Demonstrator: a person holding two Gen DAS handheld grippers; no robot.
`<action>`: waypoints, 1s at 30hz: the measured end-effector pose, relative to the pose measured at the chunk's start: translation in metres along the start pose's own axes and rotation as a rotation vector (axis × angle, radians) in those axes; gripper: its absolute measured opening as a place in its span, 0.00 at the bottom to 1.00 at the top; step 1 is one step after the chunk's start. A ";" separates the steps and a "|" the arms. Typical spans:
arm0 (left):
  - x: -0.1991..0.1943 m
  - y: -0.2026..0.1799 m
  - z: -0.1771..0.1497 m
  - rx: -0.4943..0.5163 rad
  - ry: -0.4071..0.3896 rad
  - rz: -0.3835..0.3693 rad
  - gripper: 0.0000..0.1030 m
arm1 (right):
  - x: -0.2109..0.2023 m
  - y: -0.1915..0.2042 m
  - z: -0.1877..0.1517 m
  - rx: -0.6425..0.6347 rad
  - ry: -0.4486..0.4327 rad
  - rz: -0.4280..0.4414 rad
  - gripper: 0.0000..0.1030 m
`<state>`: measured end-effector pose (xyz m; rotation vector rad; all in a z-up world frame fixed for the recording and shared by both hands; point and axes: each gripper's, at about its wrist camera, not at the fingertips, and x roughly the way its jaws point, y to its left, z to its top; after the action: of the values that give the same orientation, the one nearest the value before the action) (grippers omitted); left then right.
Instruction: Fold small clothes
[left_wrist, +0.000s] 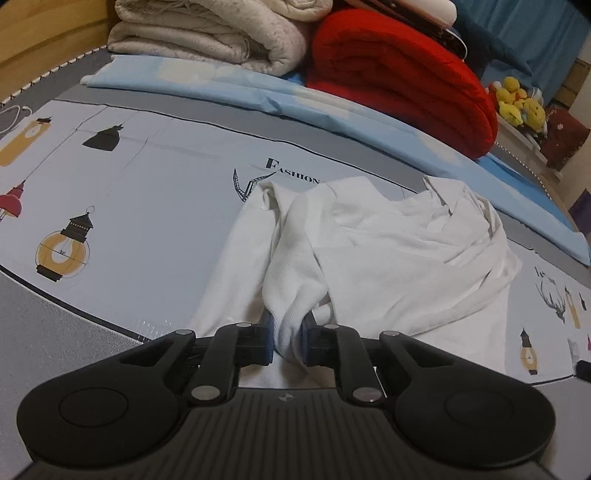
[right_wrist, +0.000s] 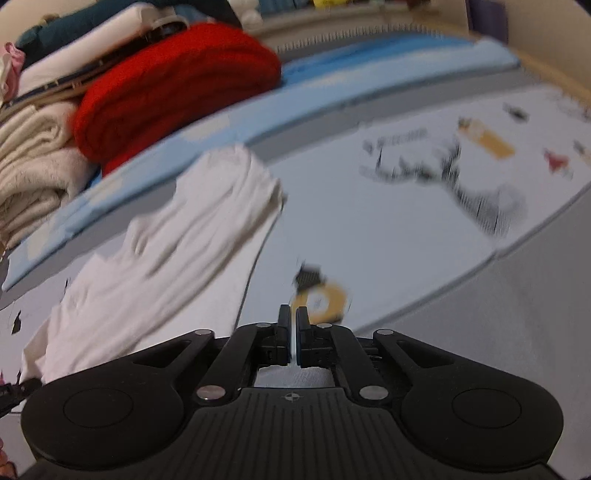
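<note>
My left jaws (left_wrist: 288, 336) pinch a bunch of the white shirt (left_wrist: 388, 258), lifting that part off the bed sheet (left_wrist: 147, 221); the shirt lies crumpled on the sheet, just in front of the red blanket (left_wrist: 399, 74); my right jaws (right_wrist: 293, 332) are nearly closed on nothing, beside the shirt; I think the folding has barely begun.

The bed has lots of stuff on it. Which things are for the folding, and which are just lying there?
For the folding:
white garment
left gripper, pinching it
right gripper, holding nothing

Just lying there:
red blanket
beige blanket
blue sheet
yellow plush toys
</note>
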<state>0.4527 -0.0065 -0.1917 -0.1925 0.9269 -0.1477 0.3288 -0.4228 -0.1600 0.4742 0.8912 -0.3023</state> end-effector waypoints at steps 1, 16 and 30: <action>0.000 0.001 -0.002 0.006 -0.001 0.002 0.14 | 0.008 0.006 -0.004 -0.002 0.019 0.000 0.29; 0.007 0.016 0.006 -0.016 -0.052 0.090 0.13 | 0.107 0.100 -0.014 -0.130 0.178 0.032 0.60; -0.022 0.027 0.020 -0.024 -0.127 0.133 0.11 | 0.018 0.056 0.010 -0.167 0.019 -0.016 0.05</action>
<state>0.4573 0.0261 -0.1690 -0.1598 0.8124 -0.0010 0.3712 -0.3811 -0.1544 0.3162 0.9311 -0.2362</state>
